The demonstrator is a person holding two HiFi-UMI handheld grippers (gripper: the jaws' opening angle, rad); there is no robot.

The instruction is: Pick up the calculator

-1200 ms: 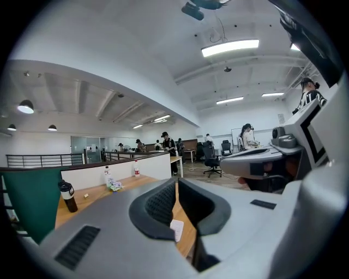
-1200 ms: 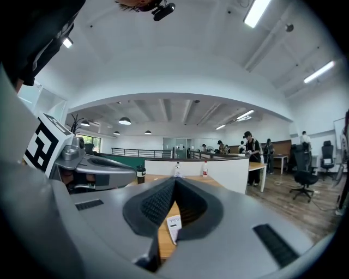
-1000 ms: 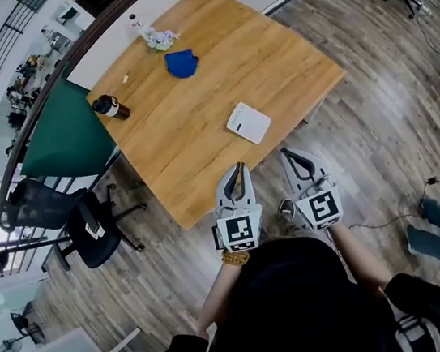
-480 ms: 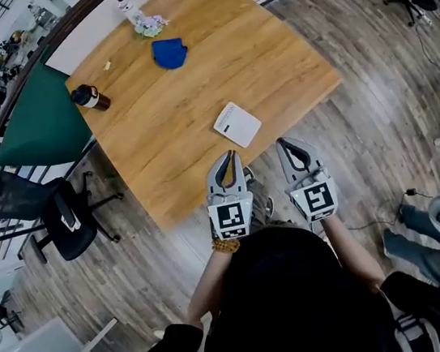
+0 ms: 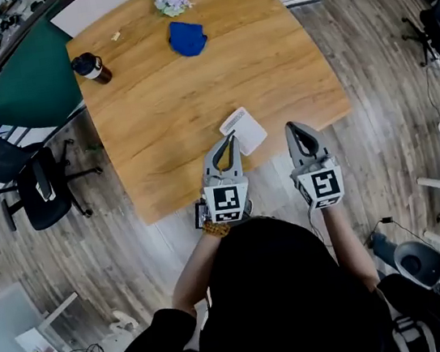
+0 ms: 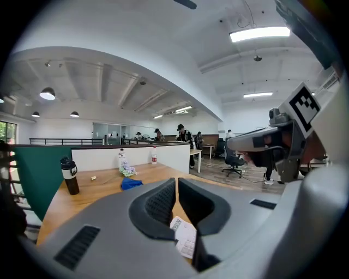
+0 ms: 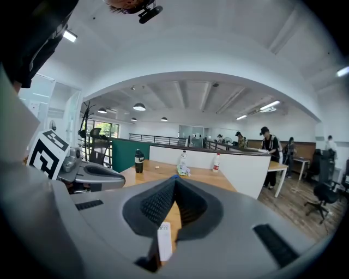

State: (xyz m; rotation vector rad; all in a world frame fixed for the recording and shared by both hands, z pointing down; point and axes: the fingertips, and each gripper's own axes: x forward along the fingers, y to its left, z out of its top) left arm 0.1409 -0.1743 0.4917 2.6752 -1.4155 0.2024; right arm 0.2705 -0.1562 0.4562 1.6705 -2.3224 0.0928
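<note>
A white calculator [image 5: 244, 130] lies flat near the front edge of the wooden table [image 5: 170, 113]. My left gripper [image 5: 231, 137] is shut and empty, its tip at the calculator's near left edge in the head view. The right gripper [image 5: 290, 126] is also shut and empty, level with the left one and just right of the calculator. In the left gripper view the calculator [image 6: 184, 240] shows low, just beyond the closed jaws. It appears as a narrow white strip [image 7: 164, 241] in the right gripper view. Whether either gripper touches it, I cannot tell.
A blue cloth [image 5: 187, 38], a dark tumbler [image 5: 91, 67] and a crumpled bunch [image 5: 172, 4] sit on the table's far half. A green partition [image 5: 22, 82] and a black office chair [image 5: 33, 187] stand at the left. Wood floor surrounds the table; people stand at desks far behind.
Both grippers have moved forward toward the table's front edge, and the calculator now lies right at their tips. Both stay shut.
</note>
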